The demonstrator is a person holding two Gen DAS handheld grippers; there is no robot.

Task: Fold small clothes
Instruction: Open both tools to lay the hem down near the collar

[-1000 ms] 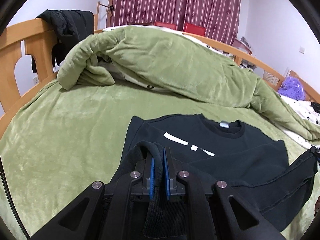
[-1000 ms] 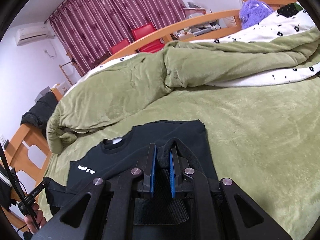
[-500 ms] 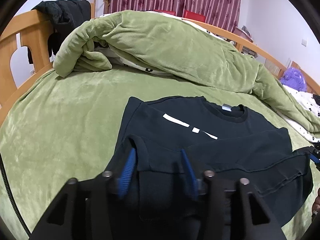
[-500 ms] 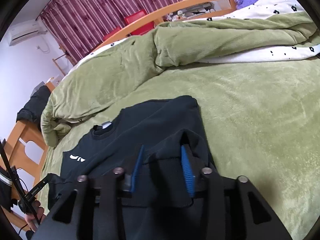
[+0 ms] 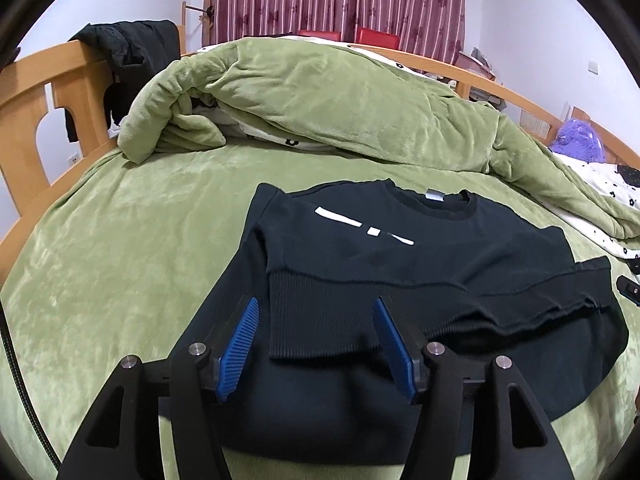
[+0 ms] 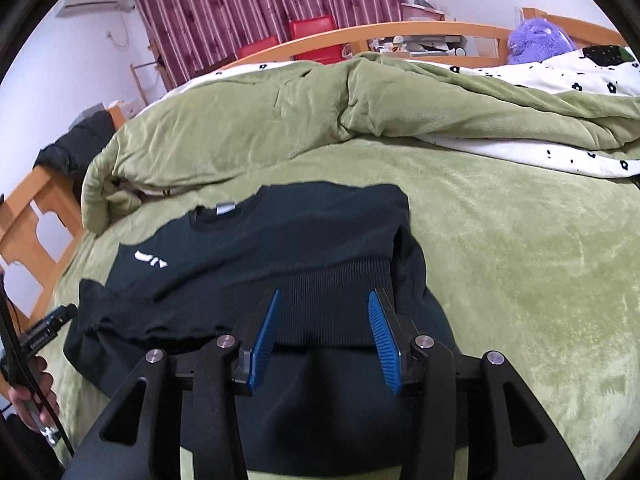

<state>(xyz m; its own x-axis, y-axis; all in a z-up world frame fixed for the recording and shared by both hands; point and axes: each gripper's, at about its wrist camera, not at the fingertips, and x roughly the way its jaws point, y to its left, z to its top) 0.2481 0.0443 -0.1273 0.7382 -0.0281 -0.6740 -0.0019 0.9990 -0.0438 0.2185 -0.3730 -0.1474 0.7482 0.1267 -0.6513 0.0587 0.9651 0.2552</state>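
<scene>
A small black sweatshirt (image 5: 420, 256) with a white chest mark lies on the green bed cover (image 5: 132, 264). Its ribbed hem (image 5: 320, 320) is folded up over the body. My left gripper (image 5: 316, 340) is open, its blue pads on either side of the hem's left corner, holding nothing. In the right wrist view the sweatshirt (image 6: 260, 248) lies the same way, and my right gripper (image 6: 324, 336) is open astride the hem's right end (image 6: 332, 284), empty. The lower part of the garment is hidden under both grippers.
A bunched green duvet (image 5: 340, 108) lies across the far side of the bed. A wooden bed frame (image 5: 36, 92) with a black jacket (image 5: 136, 48) stands at left. A purple plush toy (image 6: 536, 40) sits far right. Bare green cover (image 6: 540, 272) stretches right of the sweatshirt.
Both grippers were shut on the sweatshirt's hem, carried it up over the body, then opened and let it go. The hem now lies folded on the garment.
</scene>
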